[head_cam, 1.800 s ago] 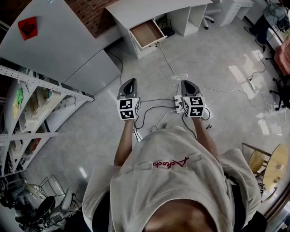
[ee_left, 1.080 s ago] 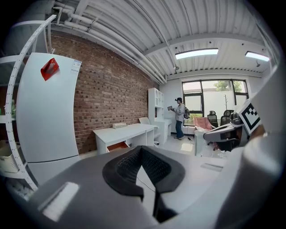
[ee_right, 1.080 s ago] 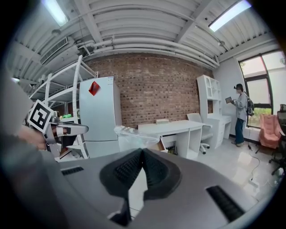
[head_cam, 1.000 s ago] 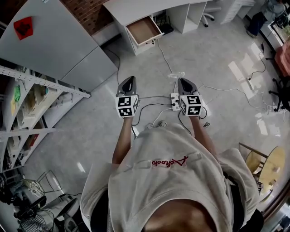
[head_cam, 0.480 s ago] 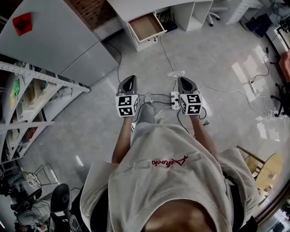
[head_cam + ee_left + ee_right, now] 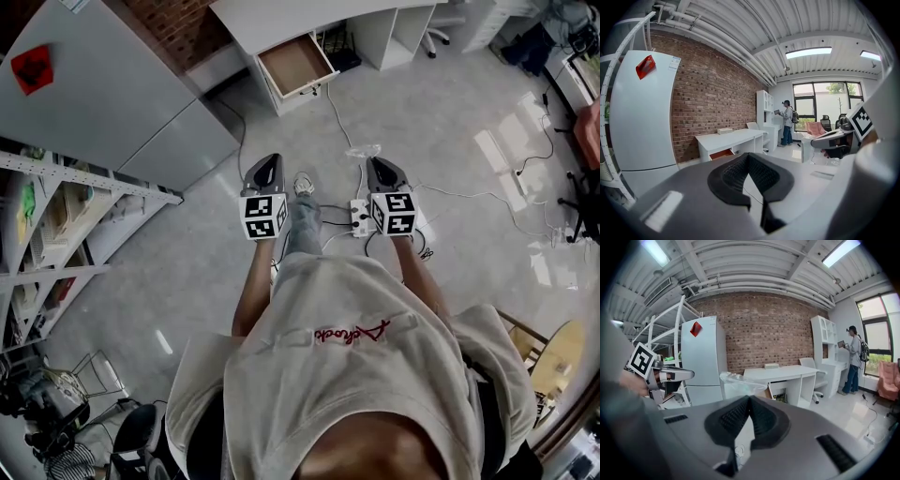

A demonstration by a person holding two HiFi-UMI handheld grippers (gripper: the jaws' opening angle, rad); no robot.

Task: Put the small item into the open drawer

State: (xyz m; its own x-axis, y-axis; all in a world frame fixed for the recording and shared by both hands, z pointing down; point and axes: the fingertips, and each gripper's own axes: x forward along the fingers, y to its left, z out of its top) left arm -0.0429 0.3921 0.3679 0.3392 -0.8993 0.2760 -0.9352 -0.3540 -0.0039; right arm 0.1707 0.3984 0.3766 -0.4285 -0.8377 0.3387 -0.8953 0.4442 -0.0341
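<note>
Clear plastic bag — the small item — is pinched at the tips of the right gripper, whose jaws are pressed together on it. Left gripper is closed too, with nothing in it. Between the two, a leg and shoe now step forward, unseen moments ago — the person is walking. Open drawer under the white desk lies well ahead, so the carry looks far from finished.
</note>
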